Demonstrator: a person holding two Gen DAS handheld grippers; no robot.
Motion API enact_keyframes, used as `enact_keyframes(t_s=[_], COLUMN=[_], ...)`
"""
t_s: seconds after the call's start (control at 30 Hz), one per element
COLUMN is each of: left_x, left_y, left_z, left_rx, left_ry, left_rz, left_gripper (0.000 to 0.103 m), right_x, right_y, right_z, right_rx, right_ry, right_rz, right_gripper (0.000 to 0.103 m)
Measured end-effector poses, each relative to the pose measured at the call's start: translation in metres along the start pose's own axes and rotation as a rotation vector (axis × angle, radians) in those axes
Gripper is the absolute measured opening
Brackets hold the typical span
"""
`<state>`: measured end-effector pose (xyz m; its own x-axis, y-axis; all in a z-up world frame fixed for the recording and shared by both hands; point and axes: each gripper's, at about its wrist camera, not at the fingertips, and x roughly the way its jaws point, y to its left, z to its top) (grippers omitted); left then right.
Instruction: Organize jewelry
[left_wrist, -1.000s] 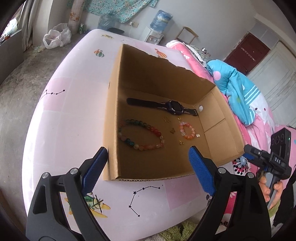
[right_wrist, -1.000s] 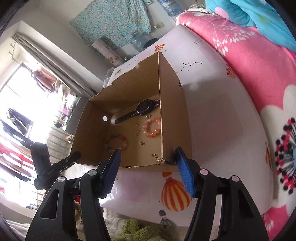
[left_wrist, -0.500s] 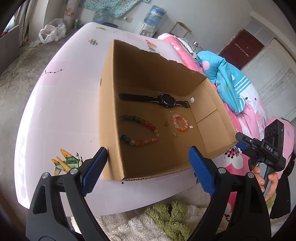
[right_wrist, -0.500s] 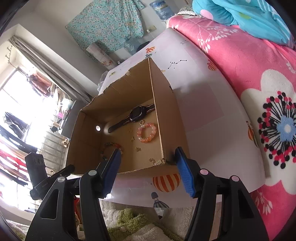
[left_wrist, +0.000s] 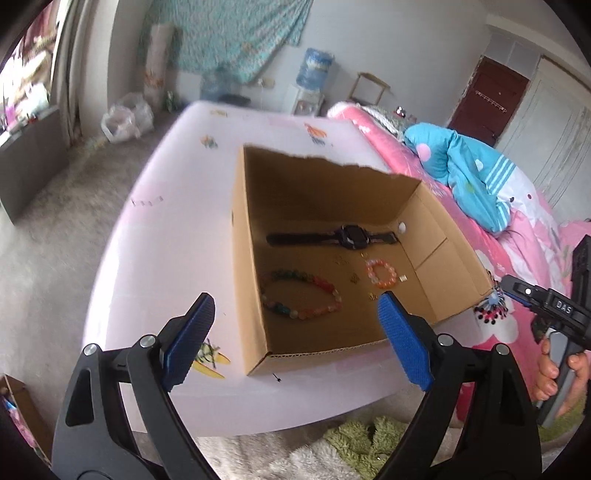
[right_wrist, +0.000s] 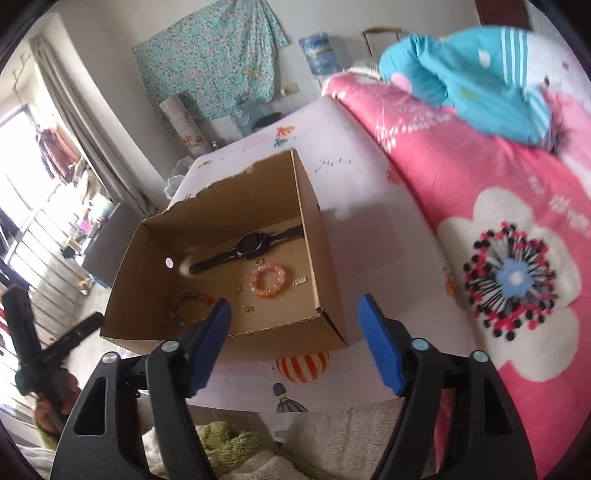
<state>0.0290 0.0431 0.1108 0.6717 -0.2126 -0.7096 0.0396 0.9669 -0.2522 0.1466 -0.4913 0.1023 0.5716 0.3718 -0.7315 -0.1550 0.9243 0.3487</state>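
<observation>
Bed: my pink printed sheet carries everything; soft underfoot, so the box may rock if I press on it.
Cardboard box: open-topped, walls stiff, far rim torn; it sits ahead of and below both my grippers, and all the jewelry lies on its floor.
Left gripper: jaws wide, nothing between them, above the box's near corner.
Right gripper: jaws opening, nothing between them, over the near right corner of the box.
Black watch: at the far wall, strap laid flat; the heaviest piece I judge, rigid case, best taken across the strap beside the case.
Multicoloured bead bracelet: nearest my left jaws; floppy, beads likely slippery, so I would pinch across one strand.
Orange bead bracelet: small, light, right of centre; same pinch.
Gold charms: tiny, scattered between the bracelets, hardest to pinch off flat cardboard.
</observation>
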Motion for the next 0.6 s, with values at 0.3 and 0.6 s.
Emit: enact_keyframes(t_s=[0.3,0.6], left_x=[-0.016,0.008], left_y=[-0.042,-0.072], left_z=[0.008,0.008], left_rx=[0.055,0.12], left_ry=[-0.064,0.08], left_rz=[0.074,0.213], left_gripper=[0.095,0.095], right_x=[-0.014,-0.003], right_y=[0.053,0.073], right_z=[-0.002,-0.012], right_rx=[-0.19,-0.218], right_ry=[-0.053,0.018], right_rz=[-0.051,-0.13], right_gripper=[0.094,0.096])
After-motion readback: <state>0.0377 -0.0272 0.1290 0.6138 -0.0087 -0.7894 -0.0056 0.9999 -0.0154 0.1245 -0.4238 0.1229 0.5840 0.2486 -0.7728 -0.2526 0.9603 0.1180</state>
